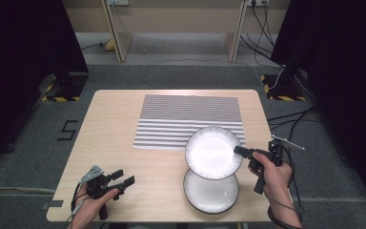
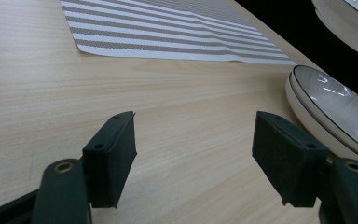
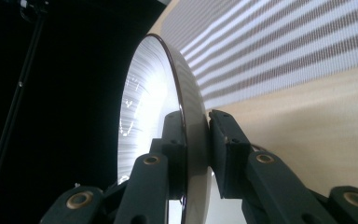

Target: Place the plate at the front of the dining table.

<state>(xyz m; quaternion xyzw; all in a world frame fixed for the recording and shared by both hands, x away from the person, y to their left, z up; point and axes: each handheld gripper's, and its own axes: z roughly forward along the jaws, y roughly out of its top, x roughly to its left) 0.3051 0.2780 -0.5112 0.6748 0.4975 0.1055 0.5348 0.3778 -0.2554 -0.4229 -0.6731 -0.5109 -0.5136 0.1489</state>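
Top plate (image 1: 213, 151): it is hanging in the air, above the table and partly over the other plate. It is white with a dark rim.
Right gripper (image 1: 236, 151): it is squeezing the top plate's right edge. In the right gripper view, one jaw is pressing on the inside of the plate (image 3: 161, 121) and one on the outside.
Bottom plate (image 1: 211, 192): it is lying flat near the front edge of the table, below the top plate.
Mat (image 1: 189, 120): it is striped grey and white. It is lying flat behind the plates, and the top plate is covering its near right corner.
Left gripper (image 1: 123, 178): it is sitting low over the front left of the table (image 1: 114, 124), well apart from the plates. Its jaws are standing wide, with nothing between them.
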